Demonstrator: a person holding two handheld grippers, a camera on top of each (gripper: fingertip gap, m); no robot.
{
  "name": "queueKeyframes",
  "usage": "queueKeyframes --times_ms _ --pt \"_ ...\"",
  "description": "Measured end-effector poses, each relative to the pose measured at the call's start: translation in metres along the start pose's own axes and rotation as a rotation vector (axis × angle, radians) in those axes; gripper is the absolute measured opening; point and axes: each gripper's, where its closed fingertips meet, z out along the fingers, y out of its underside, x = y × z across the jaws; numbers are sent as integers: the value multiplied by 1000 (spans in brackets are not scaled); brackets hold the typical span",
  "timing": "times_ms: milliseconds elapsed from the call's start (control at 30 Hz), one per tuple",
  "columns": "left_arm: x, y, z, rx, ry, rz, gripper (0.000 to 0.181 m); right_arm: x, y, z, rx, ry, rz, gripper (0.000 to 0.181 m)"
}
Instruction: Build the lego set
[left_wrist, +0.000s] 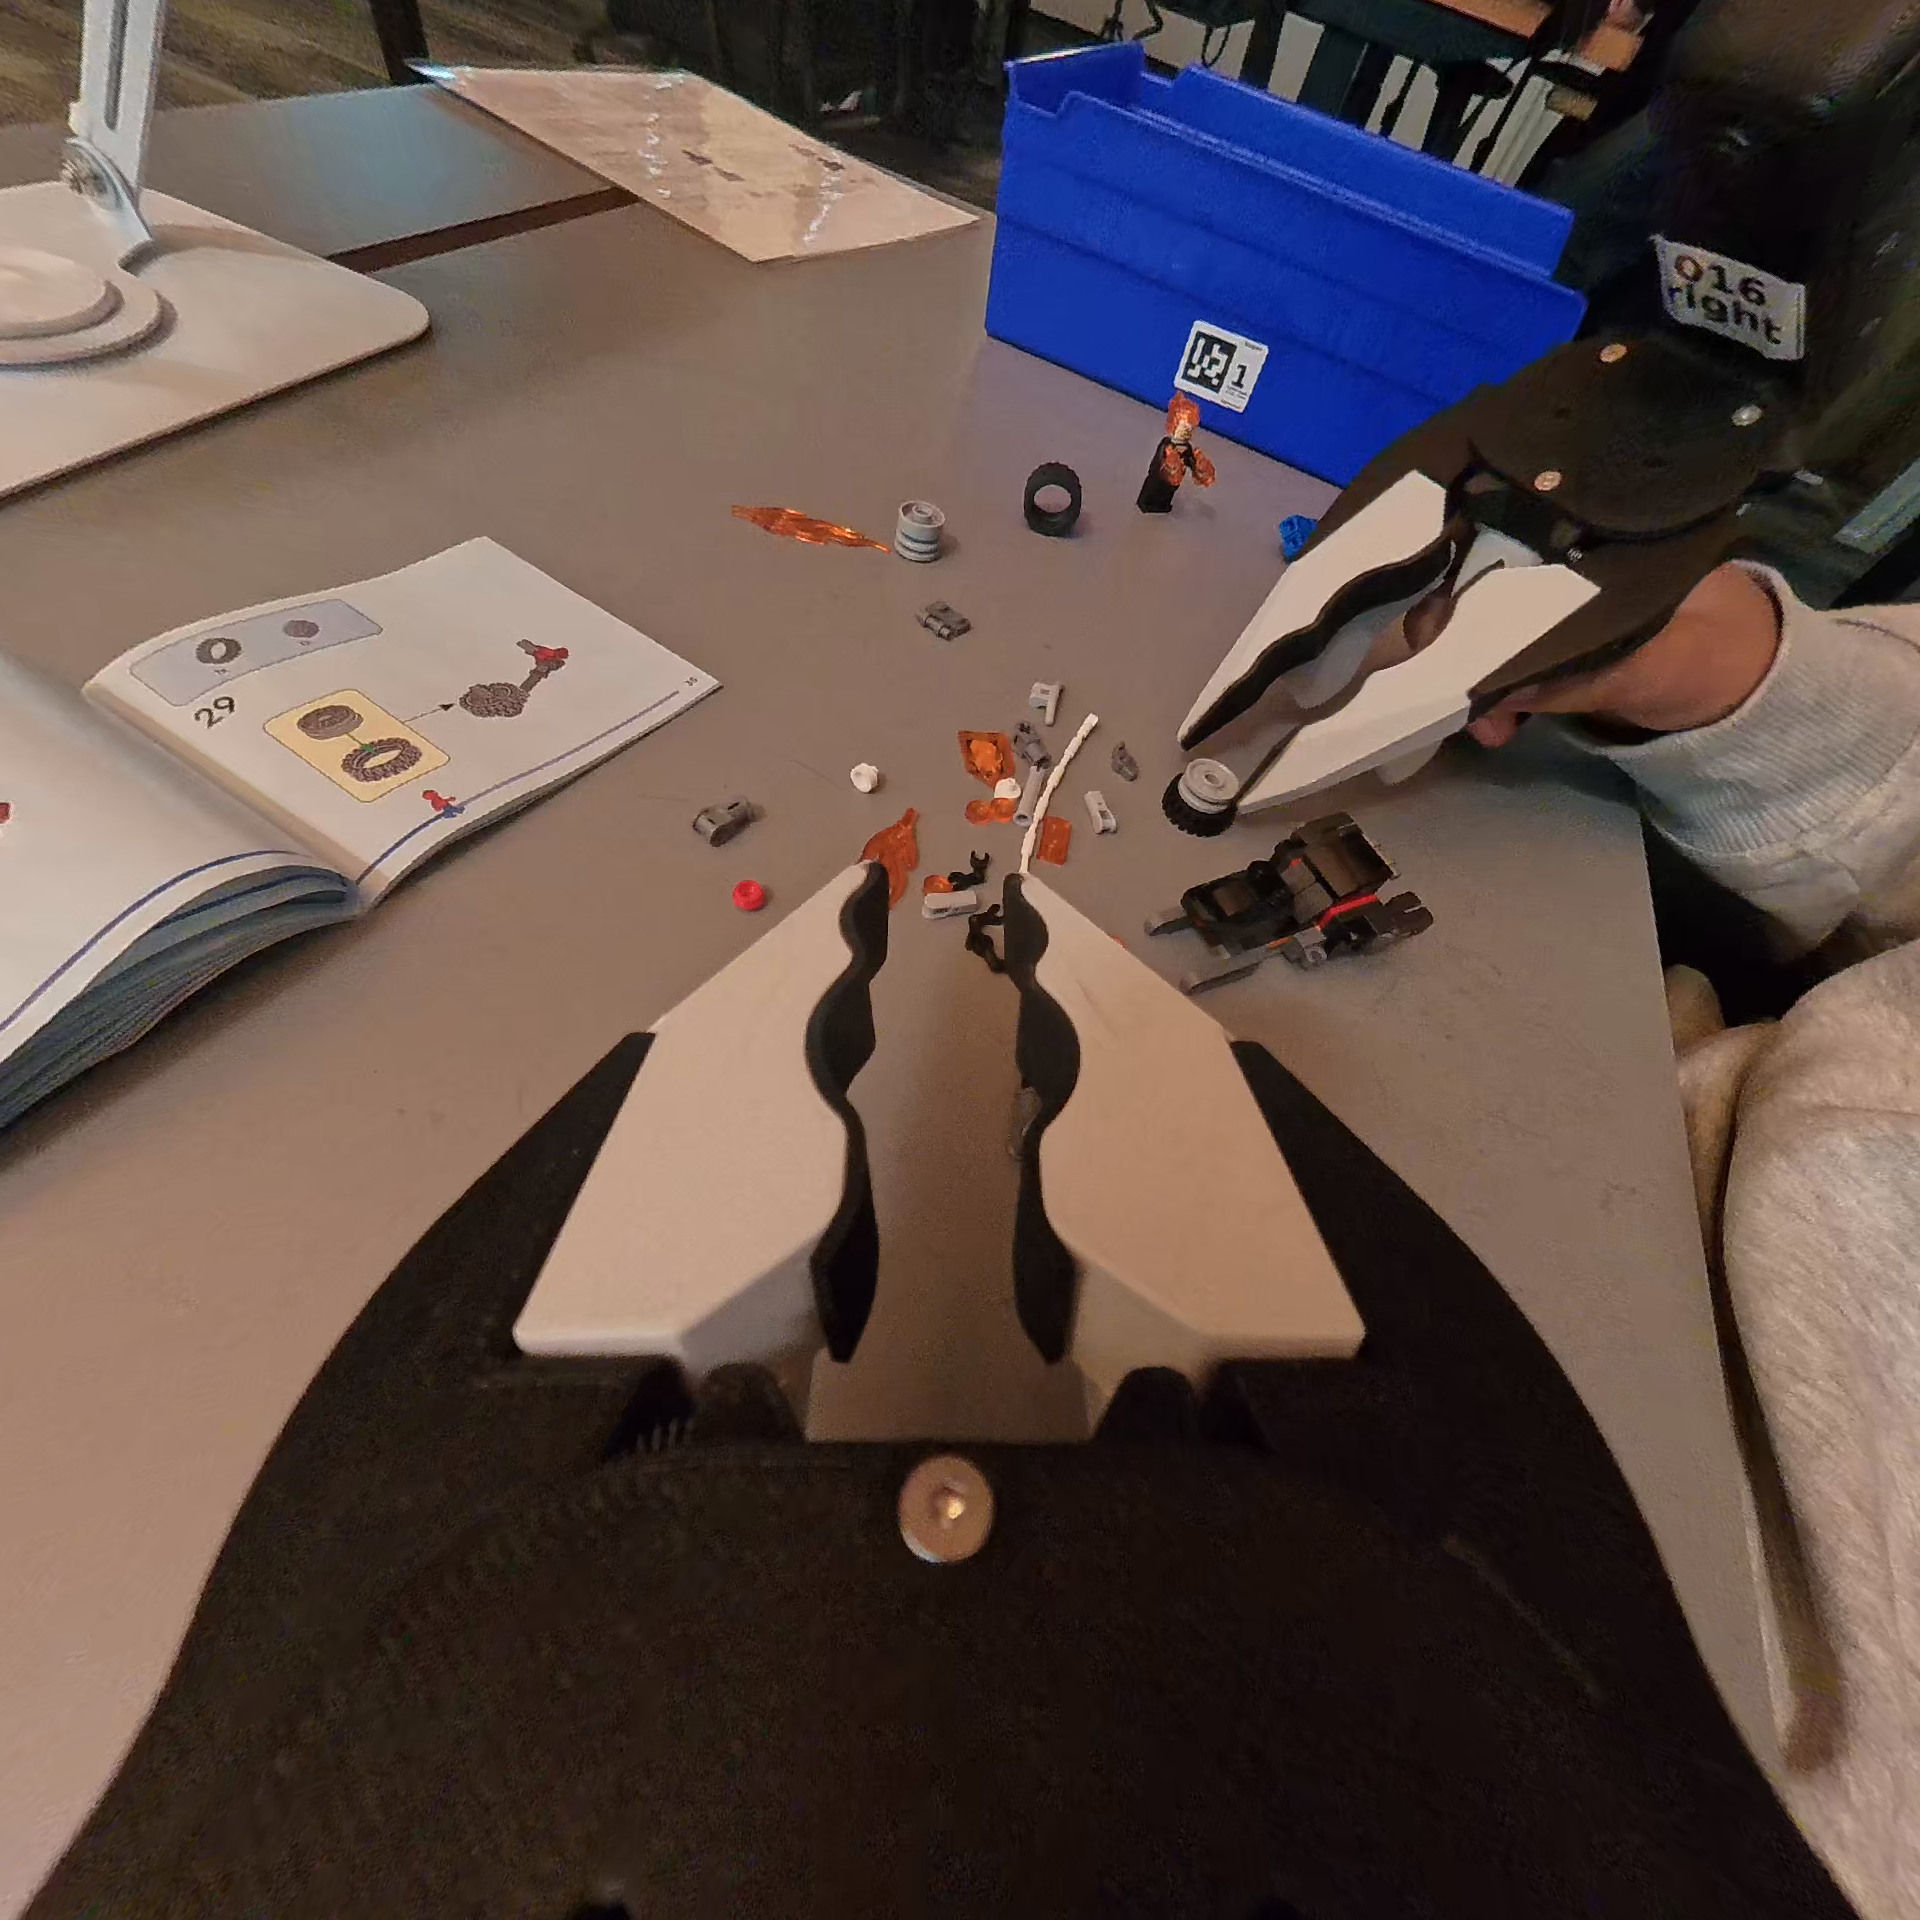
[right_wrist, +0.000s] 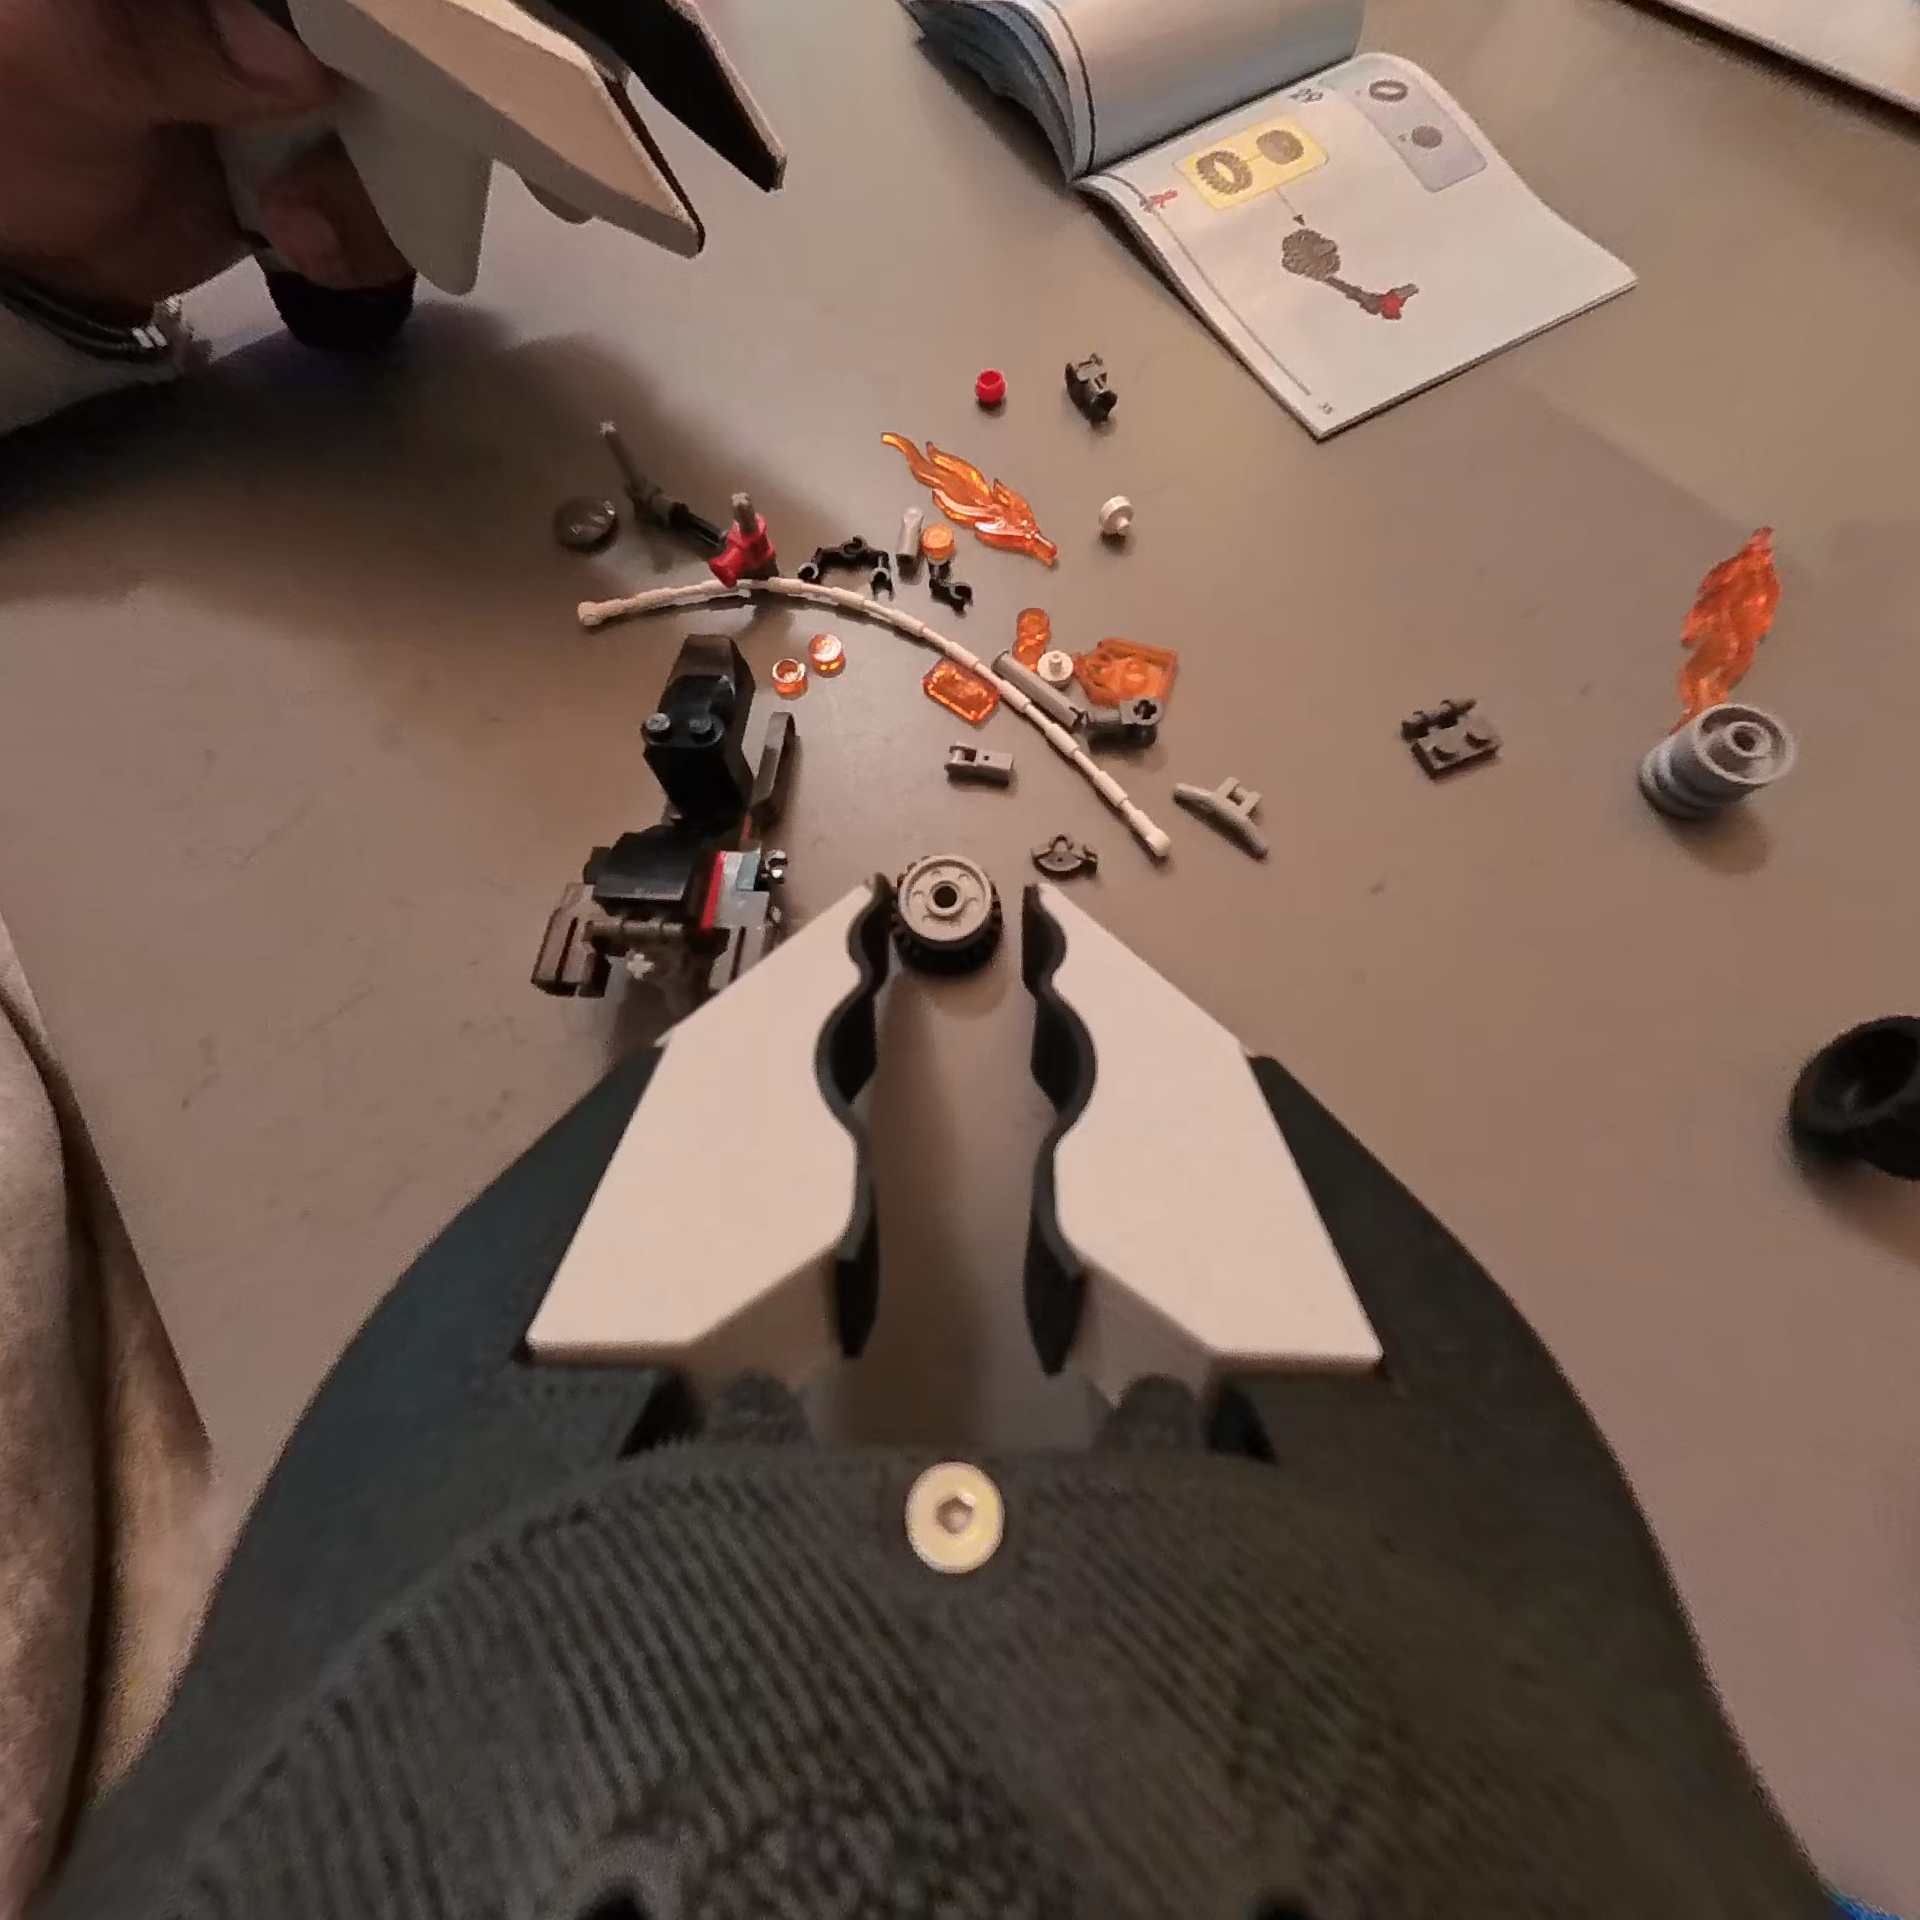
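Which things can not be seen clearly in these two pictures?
- Blue bin, left wrist view: its inside is hidden behind its own front wall.
- Black tyre, right wrist view: cut off by the right edge.
- Booklet, left wrist view: its left page runs off the edge.
- Small wheel, right wrist view: between the right gripper fingers, but whether they touch it is unclear.
- Left gripper, right wrist view: the top edge cuts it.

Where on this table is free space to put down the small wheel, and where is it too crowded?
Bare table lies between the open instruction booklet and the white stand base, and on the near side below the booklet. It is crowded in the middle: loose pieces sit before both grippers, beside the black partial build.
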Motion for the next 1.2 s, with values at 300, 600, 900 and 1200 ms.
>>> queueKeyframes --times_ms 300,600,900,1200 --pt "0 0 0 -2 0 0 20 -2 0 1 -45 4 -58 15" --pt "0 1 1 -5 0 1 21 -3 3 2 -181 38 -157 15" --pt "0 1 1 -8 1 0 22 -5 6 2 -376 -86 -146 15" --pt "-1 1 1 -6 -2 -1 22 -6 10 3 -738 -208 -278 14"
